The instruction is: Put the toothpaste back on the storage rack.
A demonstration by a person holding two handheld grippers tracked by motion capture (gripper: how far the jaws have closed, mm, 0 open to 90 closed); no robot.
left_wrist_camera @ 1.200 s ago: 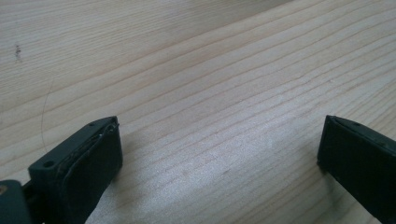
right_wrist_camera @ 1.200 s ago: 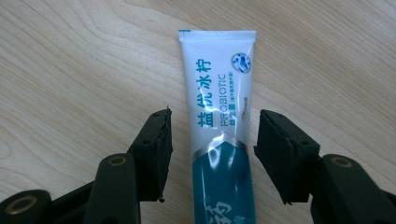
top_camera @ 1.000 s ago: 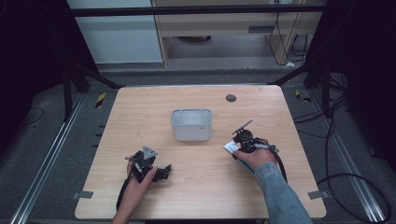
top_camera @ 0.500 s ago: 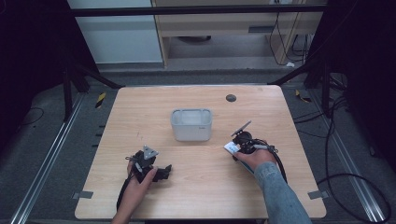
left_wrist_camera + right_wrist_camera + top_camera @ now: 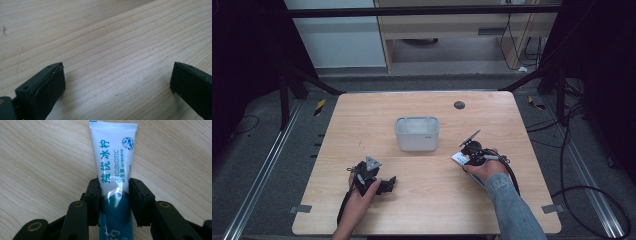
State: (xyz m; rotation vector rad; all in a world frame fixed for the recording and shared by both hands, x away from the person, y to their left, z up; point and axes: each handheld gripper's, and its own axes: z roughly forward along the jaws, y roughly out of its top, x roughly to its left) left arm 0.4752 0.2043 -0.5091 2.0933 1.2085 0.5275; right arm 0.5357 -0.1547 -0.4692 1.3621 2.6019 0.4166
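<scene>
- On the right half of the wooden table (image 5: 422, 210), the right gripper (image 5: 466, 154) sits low over a white-and-teal tube (image 5: 114, 170) that lies flat on the wood.
- Its jaws have just been closing, and in the right gripper view the pads (image 5: 94, 195) now press on both sides of the tube at the line where white meets teal.
- The tube's crimped flat end points away from the gripper, and its teal part runs back between the jaws.
- Near the front left of the table, the left gripper (image 5: 384, 184) rests in the person's left hand (image 5: 357, 200), jaws spread wide over bare wood with nothing between them.
- At the middle of the table stands a grey bin (image 5: 417, 133), well apart from both grippers.
</scene>
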